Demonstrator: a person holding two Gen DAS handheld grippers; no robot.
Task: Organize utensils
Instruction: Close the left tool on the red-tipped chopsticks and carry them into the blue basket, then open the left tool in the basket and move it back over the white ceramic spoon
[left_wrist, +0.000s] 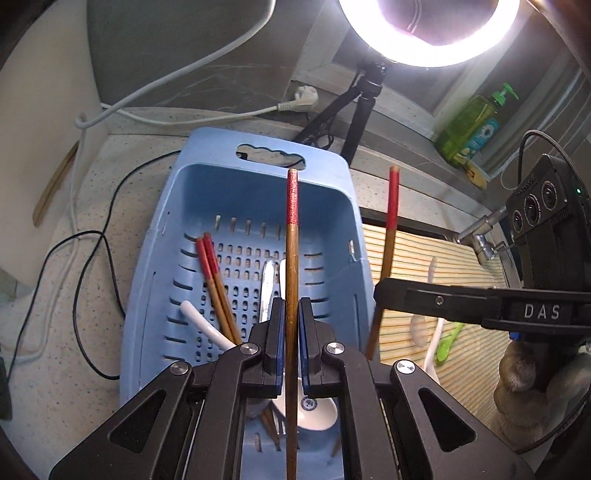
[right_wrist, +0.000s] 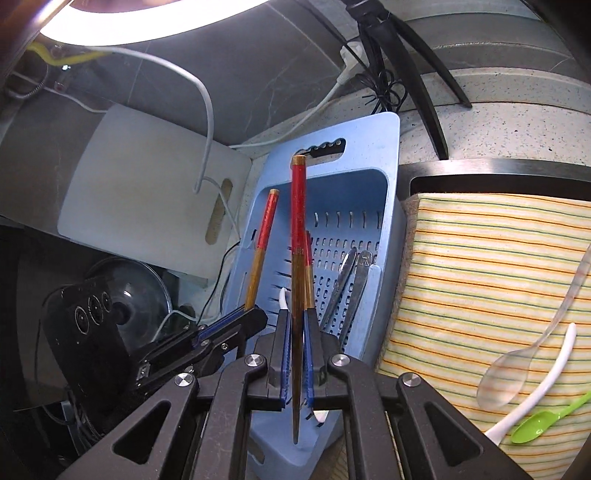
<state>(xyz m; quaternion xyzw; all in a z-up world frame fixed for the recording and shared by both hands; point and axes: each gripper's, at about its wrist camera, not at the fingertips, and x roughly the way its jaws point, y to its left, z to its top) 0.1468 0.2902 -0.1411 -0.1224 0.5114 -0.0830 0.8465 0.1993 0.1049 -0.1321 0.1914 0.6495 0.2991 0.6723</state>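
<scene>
My left gripper (left_wrist: 291, 314) is shut on a brown chopstick with a red top (left_wrist: 291, 229), held upright over the blue slotted basket (left_wrist: 207, 199). In the basket lie two more chopsticks (left_wrist: 213, 273), a white spoon (left_wrist: 205, 323) and metal spoons (left_wrist: 267, 284). My right gripper (right_wrist: 295, 325) is shut on a second red-topped chopstick (right_wrist: 297, 221), just right of the left gripper (right_wrist: 256, 317), which shows here with its chopstick (right_wrist: 264, 236). A clear spoon (right_wrist: 517, 369), a white spoon (right_wrist: 550, 365) and a green spoon (right_wrist: 543, 421) lie on the striped cloth (right_wrist: 480, 251).
A lit ring light (left_wrist: 428, 33) on a black tripod (left_wrist: 354, 110) stands behind the basket, with white and black cables (left_wrist: 92, 258) across the speckled counter. A white cutting board (right_wrist: 147, 192) leans at the wall. A green soap bottle (left_wrist: 472, 125) and a tap (left_wrist: 480, 236) are at the right.
</scene>
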